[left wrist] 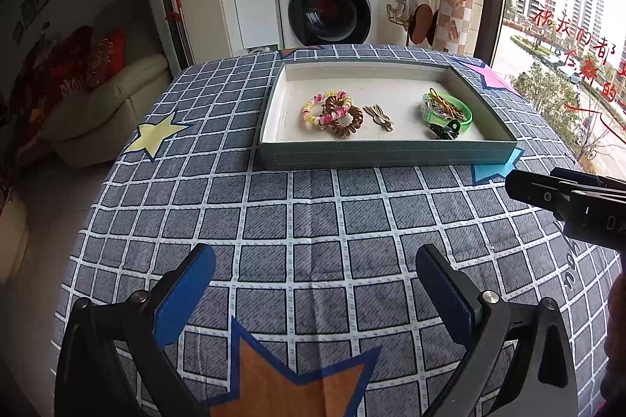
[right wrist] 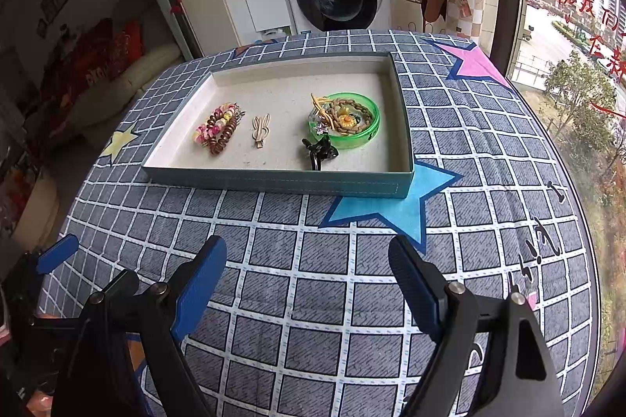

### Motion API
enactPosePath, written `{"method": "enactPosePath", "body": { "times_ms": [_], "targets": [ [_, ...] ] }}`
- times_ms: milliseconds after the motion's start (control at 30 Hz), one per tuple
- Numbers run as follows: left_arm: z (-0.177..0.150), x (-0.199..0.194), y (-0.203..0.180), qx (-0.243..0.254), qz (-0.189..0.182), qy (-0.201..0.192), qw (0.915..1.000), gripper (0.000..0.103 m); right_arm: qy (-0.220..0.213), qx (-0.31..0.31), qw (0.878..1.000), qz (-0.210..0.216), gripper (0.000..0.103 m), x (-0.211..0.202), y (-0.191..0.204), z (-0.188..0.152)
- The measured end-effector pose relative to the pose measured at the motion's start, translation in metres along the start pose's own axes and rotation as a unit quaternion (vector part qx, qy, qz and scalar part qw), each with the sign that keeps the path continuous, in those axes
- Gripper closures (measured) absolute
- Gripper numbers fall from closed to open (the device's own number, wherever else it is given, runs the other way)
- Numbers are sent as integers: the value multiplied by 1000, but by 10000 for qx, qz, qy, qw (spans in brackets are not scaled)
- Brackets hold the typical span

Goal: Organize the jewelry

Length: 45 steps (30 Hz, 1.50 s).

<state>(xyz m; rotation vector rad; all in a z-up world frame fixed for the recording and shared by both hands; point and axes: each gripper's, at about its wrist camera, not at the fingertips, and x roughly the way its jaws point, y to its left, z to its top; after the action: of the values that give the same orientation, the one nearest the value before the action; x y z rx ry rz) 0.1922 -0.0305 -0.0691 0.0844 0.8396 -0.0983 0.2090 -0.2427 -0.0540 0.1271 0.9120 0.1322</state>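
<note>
A shallow grey-green tray [left wrist: 385,155] [right wrist: 274,182] with a pale lining stands on the checked tablecloth. Inside lie coiled hair ties [left wrist: 332,112] [right wrist: 219,129], a rabbit-shaped clip [left wrist: 378,118] [right wrist: 261,130], a black claw clip [left wrist: 446,130] [right wrist: 319,148] and a round green dish [left wrist: 448,107] [right wrist: 346,121] holding small pieces. My left gripper [left wrist: 315,293] hangs open over bare cloth, well short of the tray. My right gripper [right wrist: 307,286] is likewise open and empty; it also shows at the right edge of the left wrist view [left wrist: 555,195].
The tablecloth [left wrist: 313,213] has coloured stars: blue [right wrist: 395,205], pink [right wrist: 473,62], yellow [left wrist: 156,135], orange [left wrist: 281,378]. A washing machine [left wrist: 328,6] stands behind the table, a sofa [left wrist: 101,103] to the left, a window [right wrist: 579,25] to the right.
</note>
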Motion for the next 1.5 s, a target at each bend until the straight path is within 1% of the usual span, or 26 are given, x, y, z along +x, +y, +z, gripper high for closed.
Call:
{"method": "enactPosePath", "body": {
  "times_ms": [267,433,567,767,967,1200,1500],
  "targets": [
    [-27,-34,4,-182,-4,-74,9998,0,-174,-143,9997,-127,16,-33,15,-40],
    [-41,-52,8,-253,59,-97,9996,0,-258,-221,9992,-202,16,-51,22,-63],
    [-52,-64,10,-298,67,-99,9995,0,-248,-169,9994,-173,16,-61,24,-78],
    [-63,-81,9,-325,67,-164,9993,0,-371,-144,9989,-230,16,-81,24,-97],
    [-67,-100,6,-315,83,-360,9988,0,-607,-137,9974,-351,16,-104,24,-106],
    [-66,-124,5,-249,176,-703,9971,0,-999,-189,9936,-499,16,-133,29,-110],
    [-70,-143,5,-185,269,-947,9950,0,-1307,-252,9899,-492,16,-156,40,-117]
  ]
}}
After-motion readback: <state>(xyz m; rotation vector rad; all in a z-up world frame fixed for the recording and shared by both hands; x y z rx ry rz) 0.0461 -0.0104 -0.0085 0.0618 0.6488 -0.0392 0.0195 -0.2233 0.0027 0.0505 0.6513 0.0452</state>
